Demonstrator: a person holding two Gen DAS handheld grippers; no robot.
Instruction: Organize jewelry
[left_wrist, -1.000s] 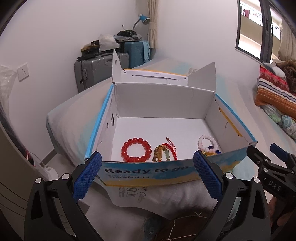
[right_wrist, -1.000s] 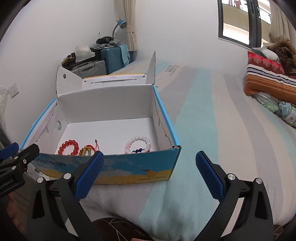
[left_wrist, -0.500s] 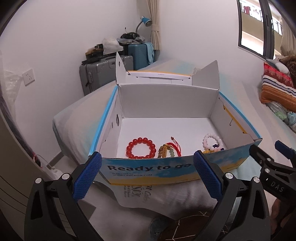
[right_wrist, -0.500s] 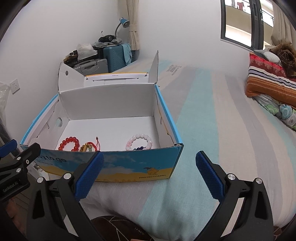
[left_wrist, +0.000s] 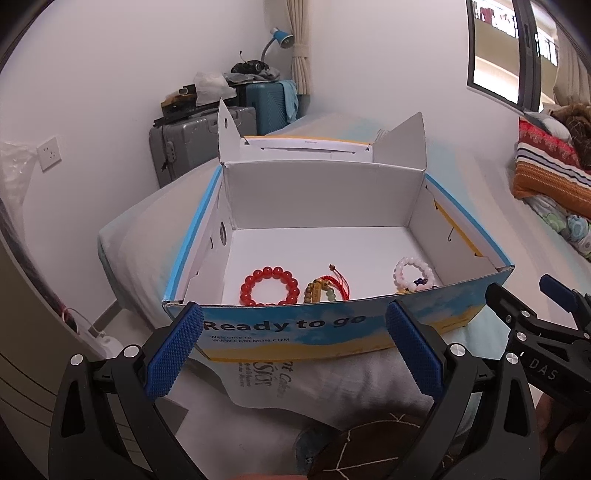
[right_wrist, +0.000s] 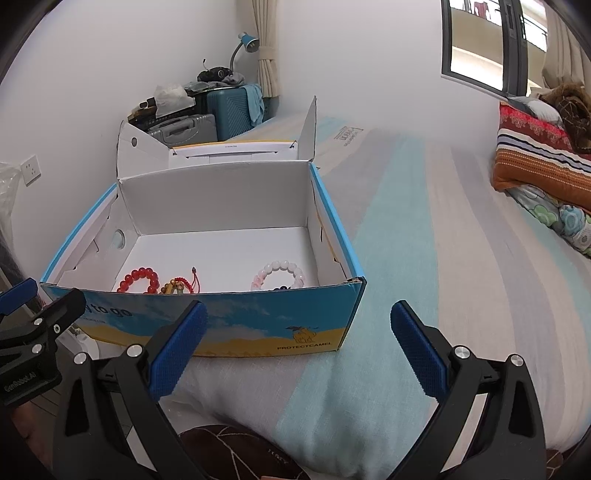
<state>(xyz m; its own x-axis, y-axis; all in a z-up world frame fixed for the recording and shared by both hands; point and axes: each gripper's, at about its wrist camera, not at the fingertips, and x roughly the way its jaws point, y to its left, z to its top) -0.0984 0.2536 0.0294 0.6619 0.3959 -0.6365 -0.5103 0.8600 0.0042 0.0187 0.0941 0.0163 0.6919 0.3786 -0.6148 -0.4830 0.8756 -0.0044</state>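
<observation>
An open blue-and-yellow cardboard box (left_wrist: 295, 332) (right_wrist: 221, 325) stands on the bed. Inside, near its front wall, lie a red bead bracelet (left_wrist: 269, 286) (right_wrist: 138, 280), a green-and-amber bead bracelet with red cord (left_wrist: 327, 290) (right_wrist: 179, 286), and a pale pink bead bracelet (left_wrist: 413, 273) (right_wrist: 279, 275) with dark blue beads beside it. My left gripper (left_wrist: 293, 350) is open and empty, just in front of the box. My right gripper (right_wrist: 295, 350) is open and empty, before the box's right front corner. Each gripper shows at the other view's edge.
The striped bedspread (right_wrist: 424, 258) stretches to the right of the box. Folded blankets (right_wrist: 543, 162) lie at the far right. Suitcases (left_wrist: 199, 144) with clutter and a blue lamp stand by the back wall. The bed's left edge (left_wrist: 110, 251) drops to the floor.
Both grippers have pulled back and risen a little from the box, so more of its inside shows. The bracelets have not moved. Both grippers stay open.
</observation>
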